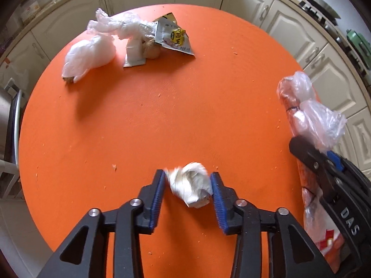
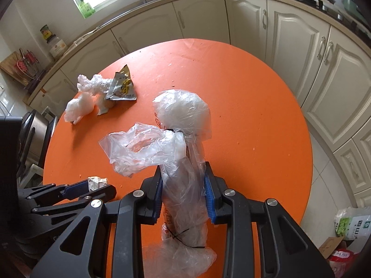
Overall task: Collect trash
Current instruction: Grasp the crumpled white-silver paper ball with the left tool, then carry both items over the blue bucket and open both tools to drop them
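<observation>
Looking down the left wrist view, you see your left claw (image 1: 188,184) straddling a crumpled paper wad (image 1: 191,184) at the lower centre of the frame. The wad sits squarely between the two blue pads; the left-hand pad touches or nearly touches it, while a thin gap seems to remain at the right-hand pad, so the claw reads as part-open around the wad, not clamped on it. The wad's longer side runs slantwise from upper left to lower right, across the line between the pads, so a plain squeeze should catch it without any turn of your wrist.

Your right claw (image 2: 183,192) is already busy: in the right wrist view it is closed on a long clear plastic bag (image 2: 183,185) that stands up through the middle of the frame, its rounded end pointing toward the far rim of the orange tabletop (image 2: 255,115). That hand cannot take anything more, in my judgement.

Farther off, in the upper left of the left wrist view, lies the remaining pile: white plastic bags (image 1: 90,58), a printed foil wrapper (image 1: 175,37) and a small brown lump (image 1: 151,51) beside it. The pile is well apart from both claws and lies on the left hand's side.
</observation>
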`<state>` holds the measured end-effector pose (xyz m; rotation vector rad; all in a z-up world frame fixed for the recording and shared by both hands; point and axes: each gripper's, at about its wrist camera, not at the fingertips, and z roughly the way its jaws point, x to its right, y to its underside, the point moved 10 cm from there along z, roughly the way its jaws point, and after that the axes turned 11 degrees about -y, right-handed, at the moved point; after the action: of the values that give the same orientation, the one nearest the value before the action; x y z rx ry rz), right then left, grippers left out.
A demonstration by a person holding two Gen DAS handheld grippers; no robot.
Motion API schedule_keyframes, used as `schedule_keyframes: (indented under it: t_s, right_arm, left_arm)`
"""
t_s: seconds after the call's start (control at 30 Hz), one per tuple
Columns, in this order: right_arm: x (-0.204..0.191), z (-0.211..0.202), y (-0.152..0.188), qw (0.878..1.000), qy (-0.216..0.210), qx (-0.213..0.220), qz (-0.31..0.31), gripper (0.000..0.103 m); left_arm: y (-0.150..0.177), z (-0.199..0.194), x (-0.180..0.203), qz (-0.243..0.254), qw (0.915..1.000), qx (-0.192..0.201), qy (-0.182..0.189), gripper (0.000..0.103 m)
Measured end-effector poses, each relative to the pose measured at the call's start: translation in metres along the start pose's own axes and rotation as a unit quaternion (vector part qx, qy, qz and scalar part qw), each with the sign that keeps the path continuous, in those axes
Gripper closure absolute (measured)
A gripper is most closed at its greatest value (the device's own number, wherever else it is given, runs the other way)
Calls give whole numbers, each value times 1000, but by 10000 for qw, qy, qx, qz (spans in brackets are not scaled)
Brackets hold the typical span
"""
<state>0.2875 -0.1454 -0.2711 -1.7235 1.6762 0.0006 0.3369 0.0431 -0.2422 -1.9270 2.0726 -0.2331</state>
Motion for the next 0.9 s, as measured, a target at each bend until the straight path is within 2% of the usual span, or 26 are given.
schedule_keyframes:
  t_s: [0.03,0.13,0.2,0.27,0.3,0.43,0.6,0.9]
  right_arm:
    - [-3,-2,6,10000,9,-24,-14,73]
    - [-6,-7,18,10000,46,-45,-2,73]
    - [-4,-11,23,10000,69,-11,51,73]
    - [-1,-16,25,9999,87,30,89,73]
    - [1,-18,25,9999,96,49,107,73]
    - [8,-24,25,9997,83,123,198,73]
    - [31,-36,24,9987,163,264,415,73]
    - [103,-72,28,9907,452,618,1123,73]
  left_arm:
    - [4,0,0,28,9998,61,-179,56]
    - [4,-1,-1,-133,9985,383,-369,50]
    - [5,-3,1,-183,9981,499,-324,55]
    - [4,-6,1,-182,9975,616,-303,75]
    - [5,-7,3,-193,9975,625,-274,77]
    - [4,-14,11,-72,9979,598,-240,78]
    - [-9,-25,41,212,9971,718,-116,78]
    - [-33,-49,125,988,9899,993,203,78]
